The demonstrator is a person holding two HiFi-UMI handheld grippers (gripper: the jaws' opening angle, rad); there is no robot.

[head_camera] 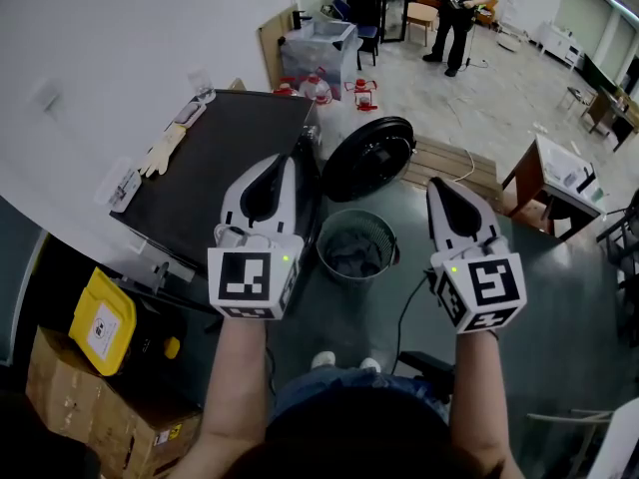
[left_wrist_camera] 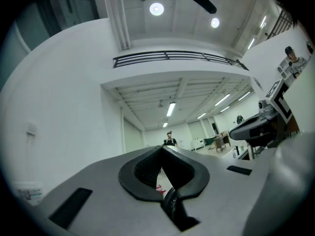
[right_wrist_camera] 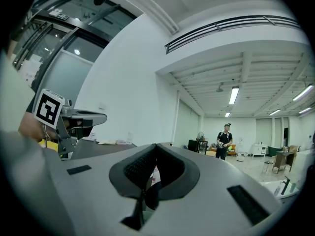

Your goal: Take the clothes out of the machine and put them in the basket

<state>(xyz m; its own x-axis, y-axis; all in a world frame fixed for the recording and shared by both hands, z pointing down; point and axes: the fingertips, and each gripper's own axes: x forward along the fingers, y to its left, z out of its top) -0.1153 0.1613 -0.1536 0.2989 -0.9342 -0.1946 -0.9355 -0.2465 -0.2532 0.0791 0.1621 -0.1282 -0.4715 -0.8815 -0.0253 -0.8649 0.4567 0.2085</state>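
The left tool point(head_camera: 287, 164) and the right tool point(head_camera: 437, 184) were both held out level in front of the person, side by side and well apart. Each was a smooth grey wedge narrowing to a point, with a black-and-white marker cube at its back end. In the left gripper view the left tool point(left_wrist_camera: 161, 150) had its black ribbed pads pressed together with nothing between them. The right tool point(right_wrist_camera: 155, 147) was likewise closed tight and empty in its own view.

Below and between the two stood a round basket point(head_camera: 385, 233) of fine dark wire mesh on the glossy floor point(head_camera: 529, 297). Crumpled grey clothes point(head_camera: 349, 257) lay in a soft heap at the bottom of it. Just behind the basket was the machine point(head_camera: 225, 163), a boxy unit with a flat, matt black top. Its round black door point(head_camera: 367, 158) hung open towards the basket. The inside of the drum could not be made out. A yellow plastic can point(head_camera: 100, 325) sat on a cardboard box point(head_camera: 85, 392) at the lower left.
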